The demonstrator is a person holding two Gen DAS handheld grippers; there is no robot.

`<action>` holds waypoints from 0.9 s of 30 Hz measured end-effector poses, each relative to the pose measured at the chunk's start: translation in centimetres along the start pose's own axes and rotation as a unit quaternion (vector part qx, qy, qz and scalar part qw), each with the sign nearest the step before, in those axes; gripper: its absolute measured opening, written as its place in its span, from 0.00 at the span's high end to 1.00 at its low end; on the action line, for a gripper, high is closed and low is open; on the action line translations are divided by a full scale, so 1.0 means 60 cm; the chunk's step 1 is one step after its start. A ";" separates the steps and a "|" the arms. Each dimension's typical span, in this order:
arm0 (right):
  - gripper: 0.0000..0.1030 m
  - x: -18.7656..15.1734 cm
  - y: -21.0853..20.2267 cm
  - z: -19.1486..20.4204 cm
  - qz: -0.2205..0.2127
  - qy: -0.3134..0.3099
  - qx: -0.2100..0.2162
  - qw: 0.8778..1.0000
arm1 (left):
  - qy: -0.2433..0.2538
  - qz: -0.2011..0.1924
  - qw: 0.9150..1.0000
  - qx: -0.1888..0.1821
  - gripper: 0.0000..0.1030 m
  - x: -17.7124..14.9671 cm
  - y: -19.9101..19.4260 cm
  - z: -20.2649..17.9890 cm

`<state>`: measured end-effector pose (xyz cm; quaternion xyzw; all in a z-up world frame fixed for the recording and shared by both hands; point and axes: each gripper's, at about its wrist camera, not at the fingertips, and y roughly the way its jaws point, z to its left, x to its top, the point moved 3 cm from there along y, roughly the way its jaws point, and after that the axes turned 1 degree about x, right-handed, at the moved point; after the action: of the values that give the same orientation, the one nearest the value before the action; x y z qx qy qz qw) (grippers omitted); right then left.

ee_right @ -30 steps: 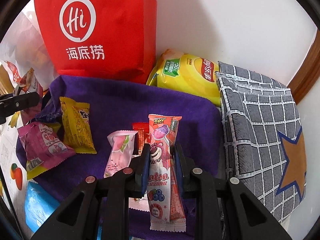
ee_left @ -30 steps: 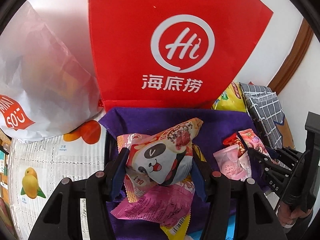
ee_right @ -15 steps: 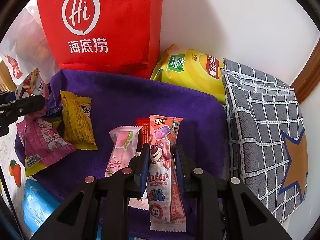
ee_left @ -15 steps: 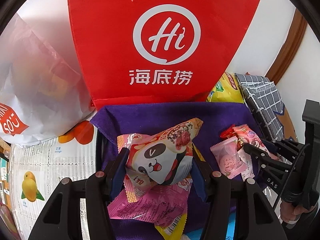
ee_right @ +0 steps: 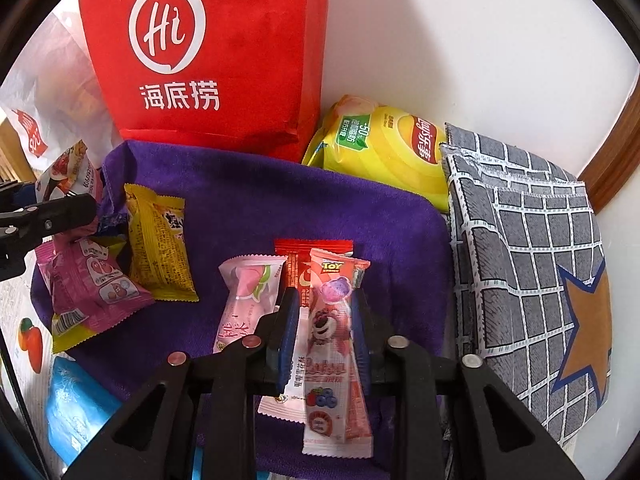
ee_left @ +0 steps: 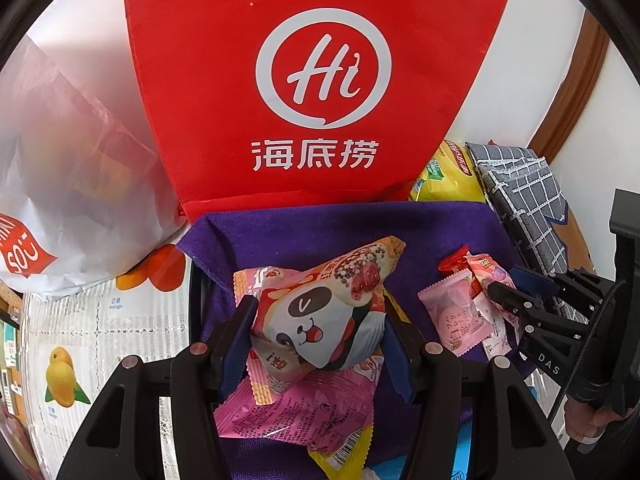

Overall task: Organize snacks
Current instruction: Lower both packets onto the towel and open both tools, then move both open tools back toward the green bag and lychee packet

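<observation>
My left gripper (ee_left: pixel 320 310) is shut on a puffy panda-face snack packet (ee_left: pixel 336 320) and holds it above a purple cloth (ee_left: pixel 320 232). A magenta packet (ee_left: pixel 304 408) and a pink one lie beneath it. My right gripper (ee_right: pixel 324 296) straddles a long pink bear-print stick packet (ee_right: pixel 328 332) that lies on the cloth (ee_right: pixel 280 200). Its jaws are opening, and a gap shows between the left pad and the wrapper. A pink peach packet (ee_right: pixel 248 296) and a small red packet (ee_right: pixel 296 256) lie right beside the stick.
A red paper bag (ee_right: pixel 208 60) stands at the back against the wall. Beside it are a yellow chips bag (ee_right: pixel 384 148) and a grey grid pouch (ee_right: pixel 528 260). A yellow packet (ee_right: pixel 160 240), a blue packet (ee_right: pixel 76 408) and a white plastic bag (ee_left: pixel 60 140) sit to the left.
The right jaws have spread apart off the pink stick packet, which stays on the cloth. The left gripper keeps its hold on the panda packet and has barely shifted.
</observation>
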<state>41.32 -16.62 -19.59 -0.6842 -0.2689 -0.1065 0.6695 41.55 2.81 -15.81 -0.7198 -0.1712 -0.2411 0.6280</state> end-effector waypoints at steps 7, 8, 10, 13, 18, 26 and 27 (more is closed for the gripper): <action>0.55 0.003 -0.017 0.004 -0.014 0.001 0.004 1.000 | 0.004 -0.004 1.000 -0.007 0.43 0.003 -0.008 -0.003; 0.54 0.004 -0.023 0.006 -0.018 0.001 0.005 1.000 | 0.006 -0.006 1.000 -0.009 0.41 0.003 -0.011 -0.004; 0.50 0.006 -0.033 0.009 -0.024 0.000 0.009 1.000 | 0.008 -0.012 1.000 -0.012 0.36 0.005 -0.017 -0.006; 0.48 0.011 -0.047 0.011 -0.038 0.001 0.012 0.999 | 0.012 -0.021 0.999 -0.022 0.30 0.007 -0.030 -0.013; 0.47 0.016 -0.073 0.011 -0.056 0.008 0.004 0.998 | 0.014 -0.036 0.999 -0.022 0.29 0.013 -0.057 -0.019; 0.45 -0.003 -0.132 0.000 -0.078 0.031 -0.019 0.996 | 0.002 -0.061 0.998 -0.030 0.29 0.020 -0.107 -0.018; 0.45 -0.011 -0.140 -0.001 -0.076 0.029 -0.023 0.996 | 0.001 -0.064 0.997 -0.031 0.29 0.020 -0.115 -0.018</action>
<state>36.47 -17.18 -12.72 -0.6737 -0.2977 -0.1833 0.6511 38.59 2.71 -9.35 -0.7265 -0.2088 -0.2863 0.5888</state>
